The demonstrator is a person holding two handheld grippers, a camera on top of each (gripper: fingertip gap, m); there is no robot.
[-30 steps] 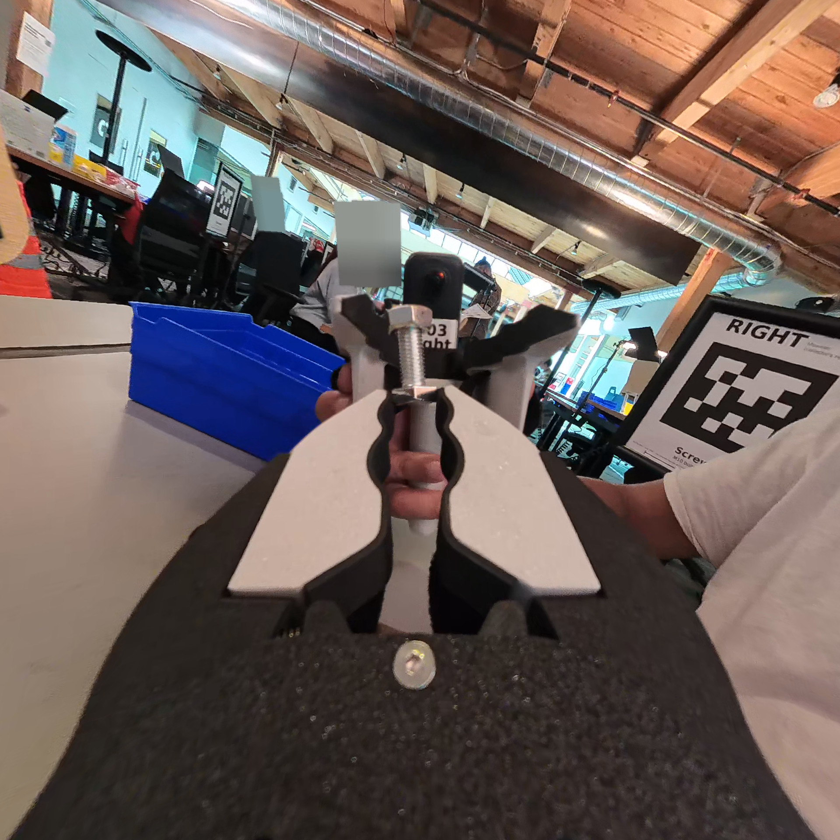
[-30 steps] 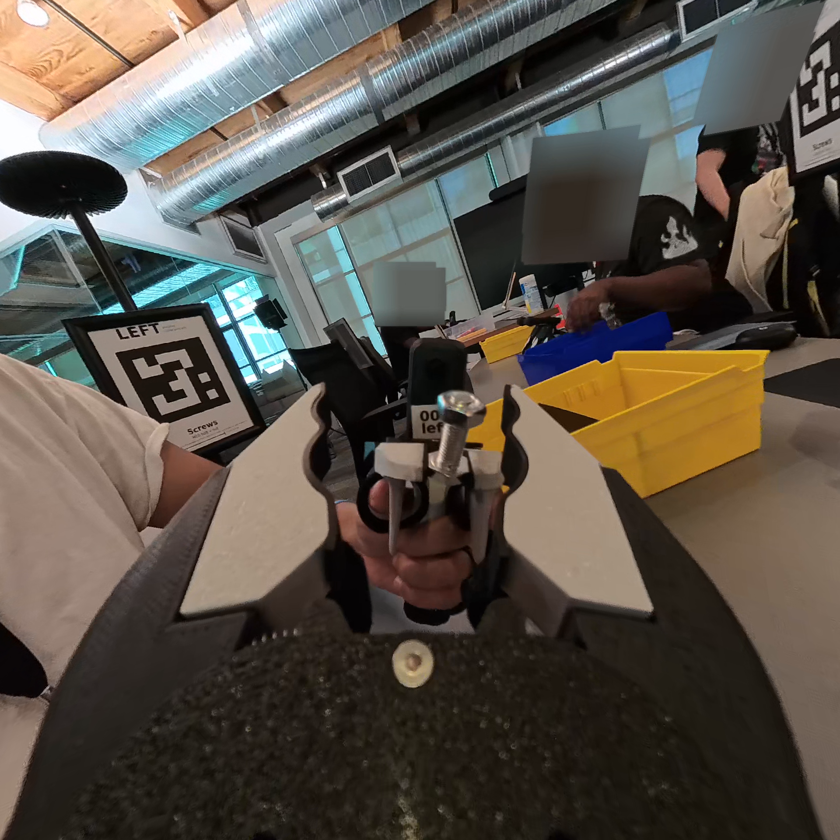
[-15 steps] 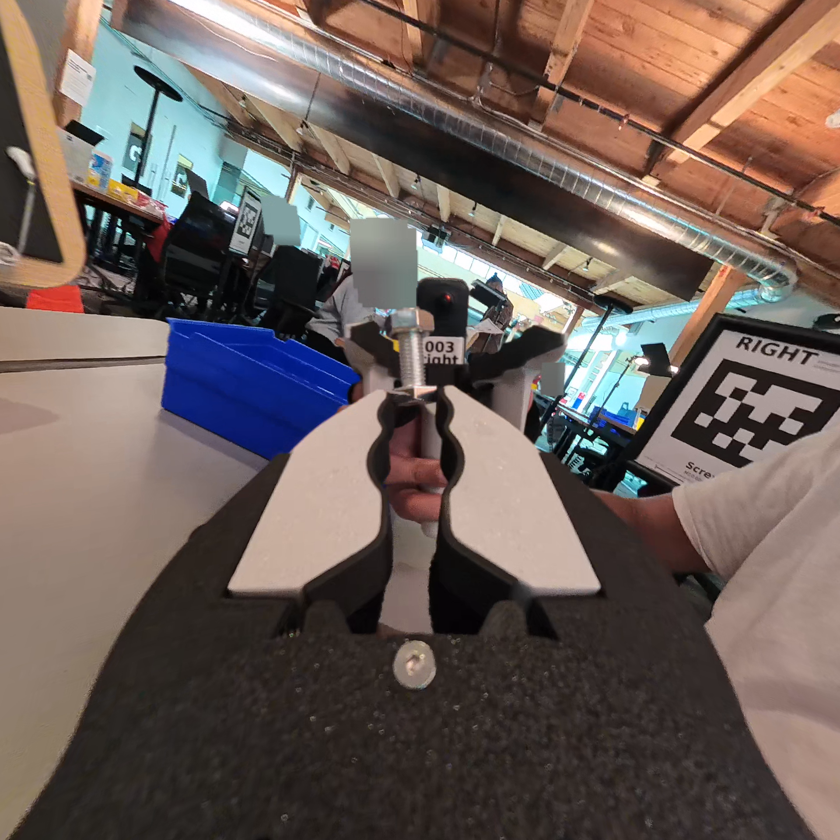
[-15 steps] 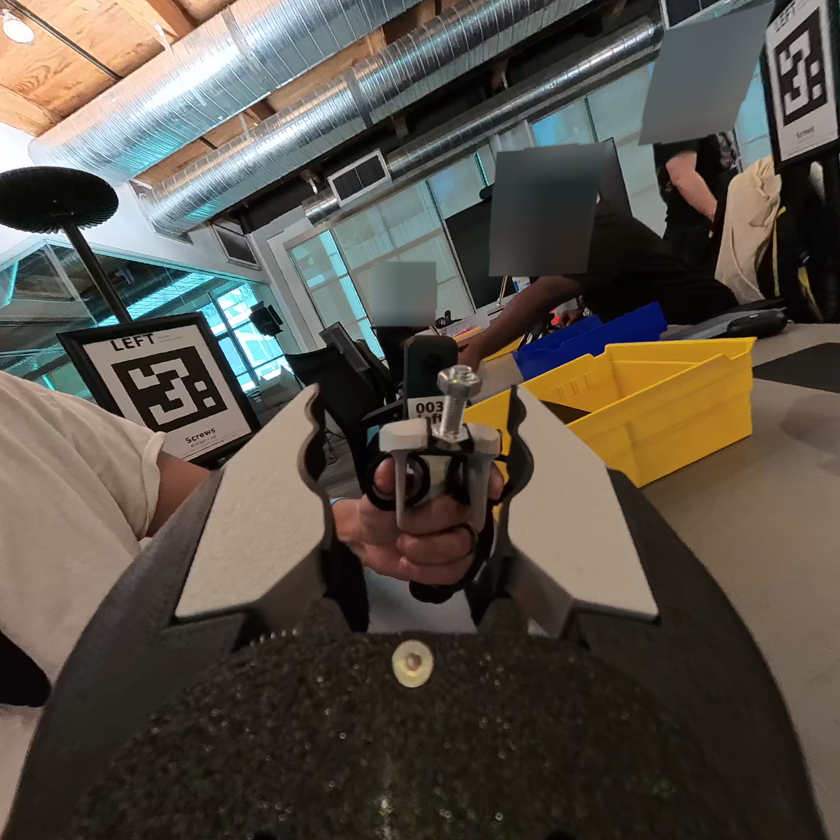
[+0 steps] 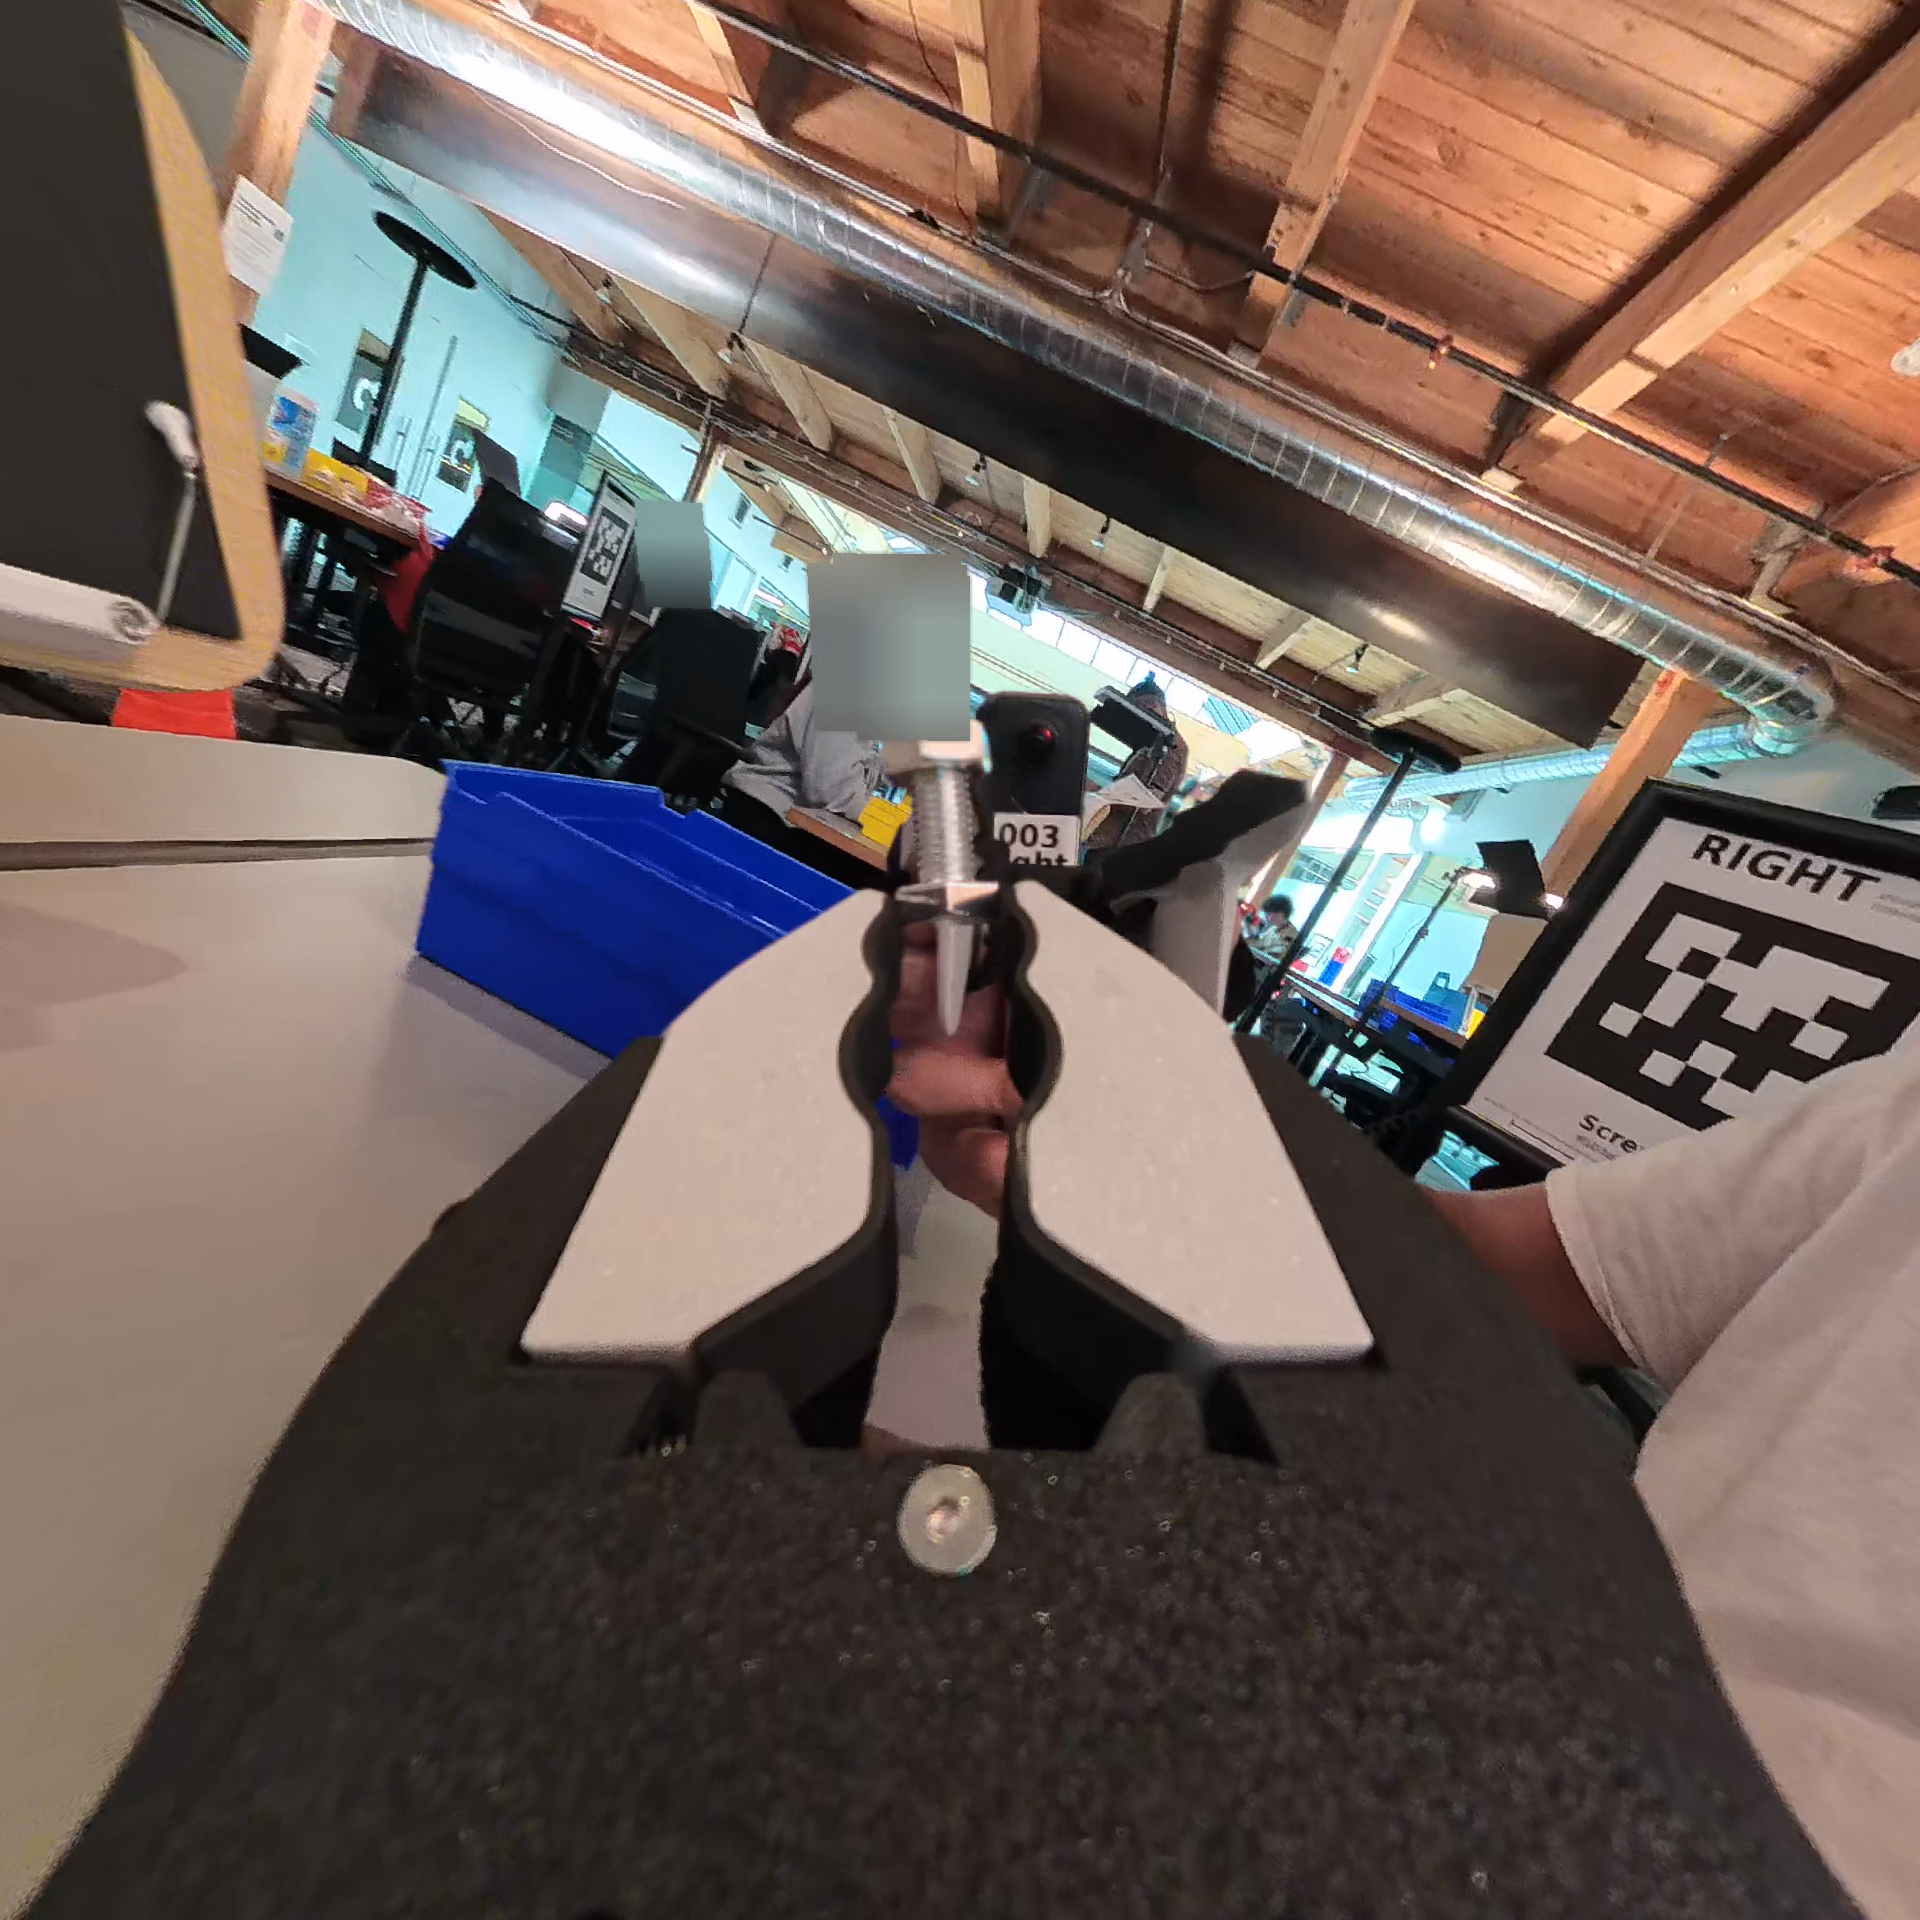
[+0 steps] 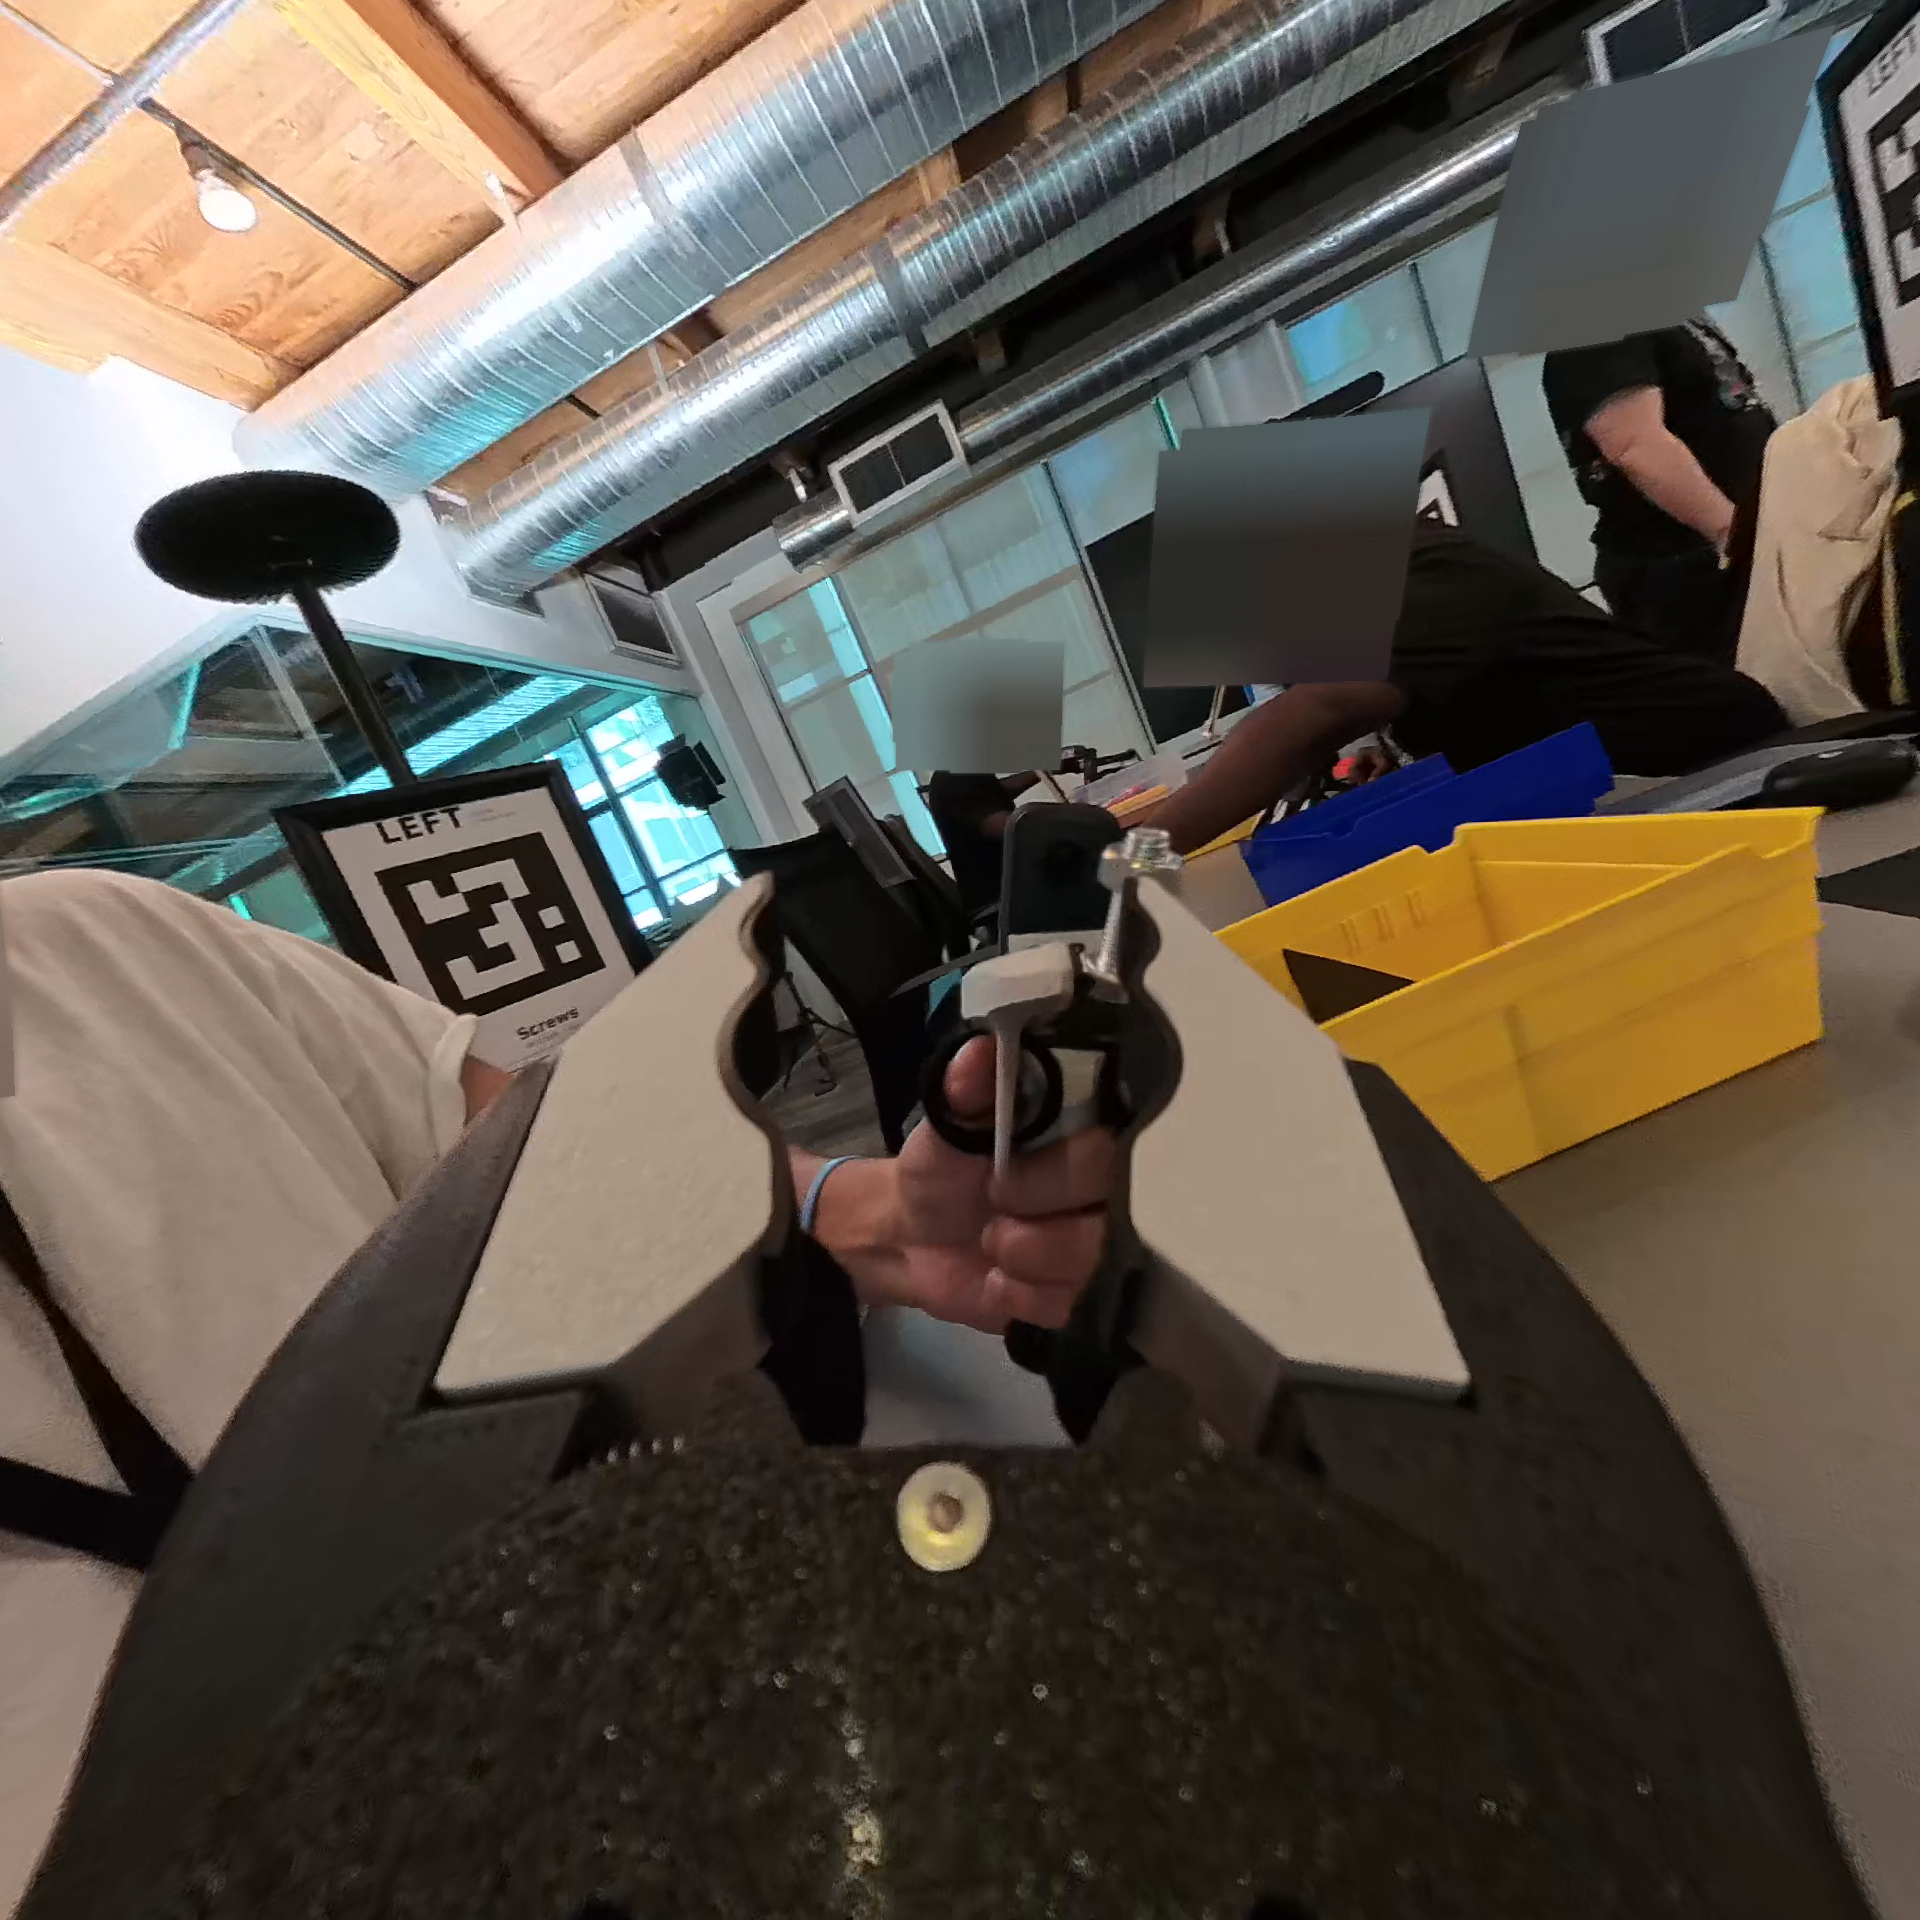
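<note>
The left gripper (image 5: 948, 902) pinches a silver bolt (image 5: 943, 821) by its nut, bolt upright at twelve o'clock. The right gripper (image 6: 951, 940), fingers spread, faces it; the bolt (image 6: 1127, 902) is near its right finger. A blue bin (image 5: 582, 894) sits on the worktop (image 5: 208, 1091) at ten o'clock, a yellow bin (image 6: 1558, 956) at three.

Both views are being lit brightly by daylight from the far windows (image 6: 935, 623) and a ceiling lamp (image 6: 223, 197), while edges are being bent by wide-angle distortion and backgrounds slightly softened.
</note>
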